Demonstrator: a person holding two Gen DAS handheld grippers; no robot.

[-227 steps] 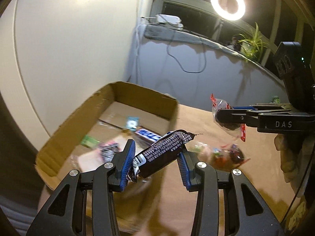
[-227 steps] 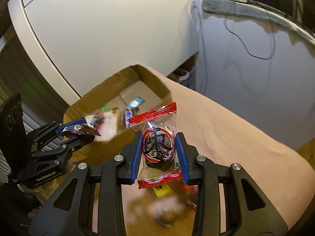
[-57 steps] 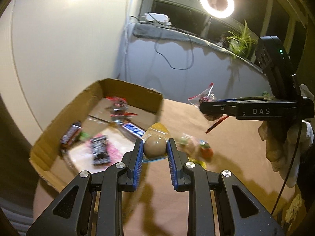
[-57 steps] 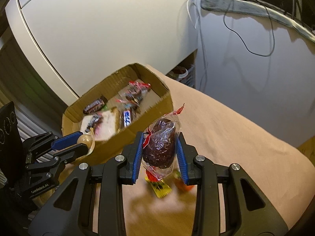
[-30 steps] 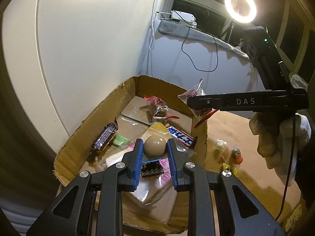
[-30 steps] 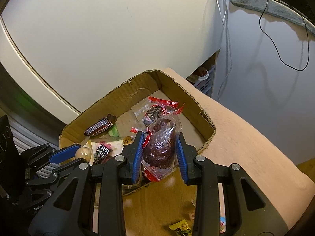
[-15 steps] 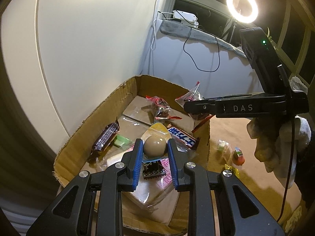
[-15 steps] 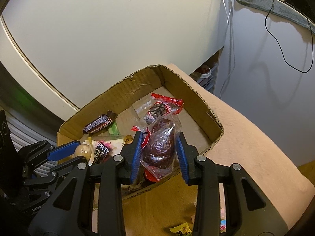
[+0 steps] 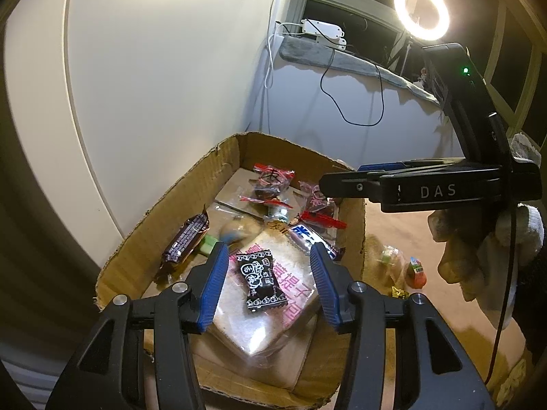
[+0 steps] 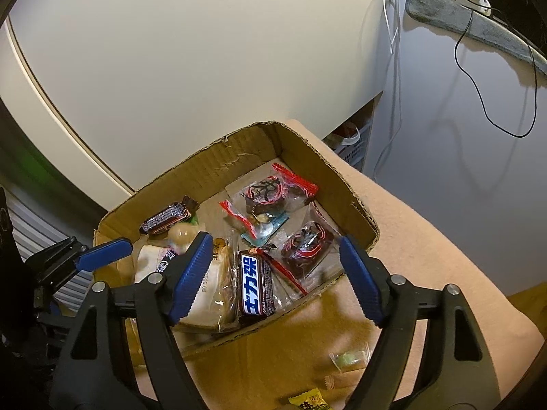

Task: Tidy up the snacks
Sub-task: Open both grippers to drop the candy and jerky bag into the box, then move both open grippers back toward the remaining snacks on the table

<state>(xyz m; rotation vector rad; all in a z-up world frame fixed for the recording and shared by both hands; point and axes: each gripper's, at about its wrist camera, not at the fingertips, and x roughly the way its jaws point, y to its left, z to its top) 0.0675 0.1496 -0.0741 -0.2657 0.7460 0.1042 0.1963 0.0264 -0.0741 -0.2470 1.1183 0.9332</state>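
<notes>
a: so where are the snacks that are still out?

b: on the tan table top [image 10: 427,239], outside the cardboard box [image 10: 362,218]: a pale green candy [image 10: 348,358] and a yellow wrapped one [image 10: 309,401] low in the right wrist view, below the box's near wall and towards the camera from the right gripper [image 10: 273,276]. from the left wrist they show as a small cluster [image 9: 403,266] to the right of the box.

a: which hand is nearer?

b: the right, i'd judge (the cluster lies on its side, and the left gripper [image 9: 268,285] hangs over the box's middle). the green candy's long axis runs roughly left to right in the right view, so the fingers [image 10: 191,270] would have to straddle its short side.

a: and the fingers now?

b: both pairs are opening with nothing between them. the round ball snack [image 10: 183,234] and the dark red-trimmed packet [image 10: 304,246] lie in the box, clear of the pads. next move, i think, is back out and down.
</notes>
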